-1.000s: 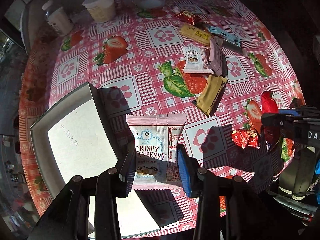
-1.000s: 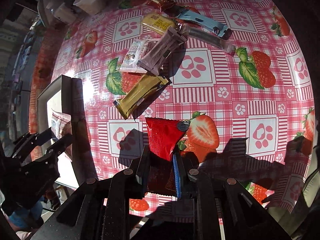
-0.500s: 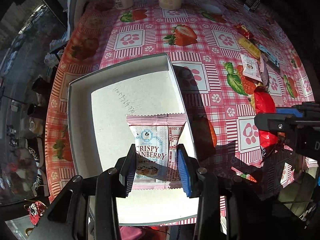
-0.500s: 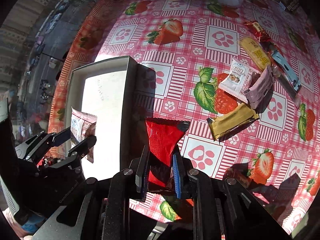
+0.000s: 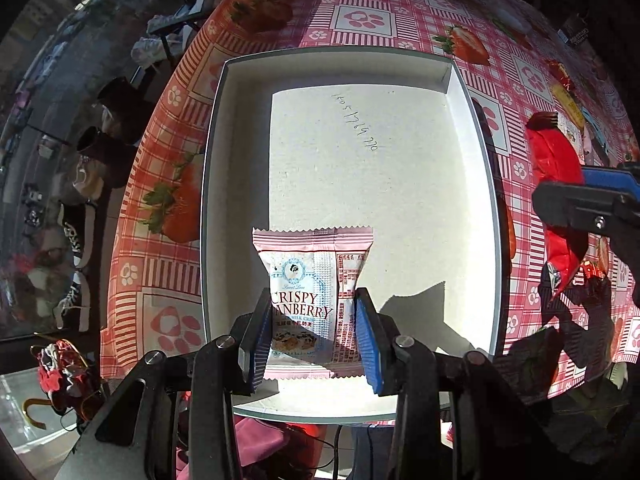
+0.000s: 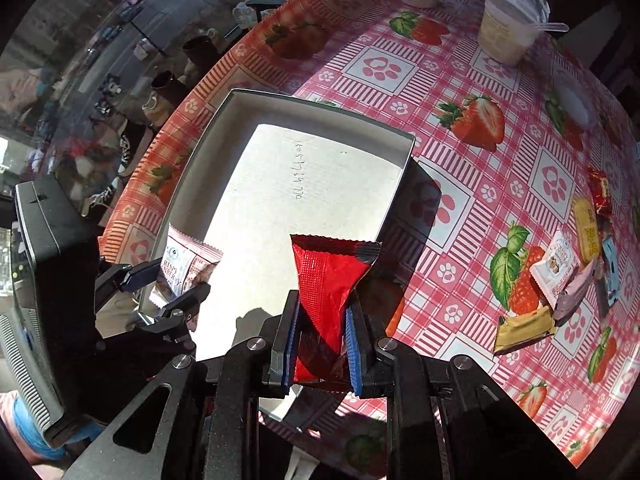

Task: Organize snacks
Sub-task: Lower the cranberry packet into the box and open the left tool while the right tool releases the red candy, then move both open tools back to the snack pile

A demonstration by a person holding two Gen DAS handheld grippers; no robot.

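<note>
The left gripper [image 5: 312, 336] is clenched on a pink and white cranberry snack packet [image 5: 314, 300], its blue pads pressed against the packet's two sides. It hangs above the near end of a shallow white box [image 5: 494, 208], well inside the rim. The right gripper [image 6: 322, 342] is clamped tight on a red wrapper [image 6: 330, 284], which stands up from the jaws and flares out at the top. In the right wrist view that wrapper sits over the near right part of the box, close to the right wall.

The box floor is bare (only a line of handwritten digits [image 5: 356, 124] crosses it), so there is open room all the way to the far wall and to the left wall. The two grippers are apart, one toward each long side of the box, with sunlit floor between them.

The box lies near the left edge of a round table under a pink checked cloth [image 6: 472, 184] printed with strawberries and paw marks. Its near end reaches the table's near edge.

Toward the right edge of the table lie the loose snacks, bunched together and partly overlapping: a second cranberry packet [image 6: 554, 266], a gold bar [image 6: 524, 330], a pale pink bar [image 6: 574, 294], a yellow bar [image 6: 587, 230]. A pale tub [image 6: 506, 28] with a spoon stands at the far edge. Strong sun throws hard shadows. Beyond the left edge, shoes [image 5: 76, 248] lie on a dim floor.
</note>
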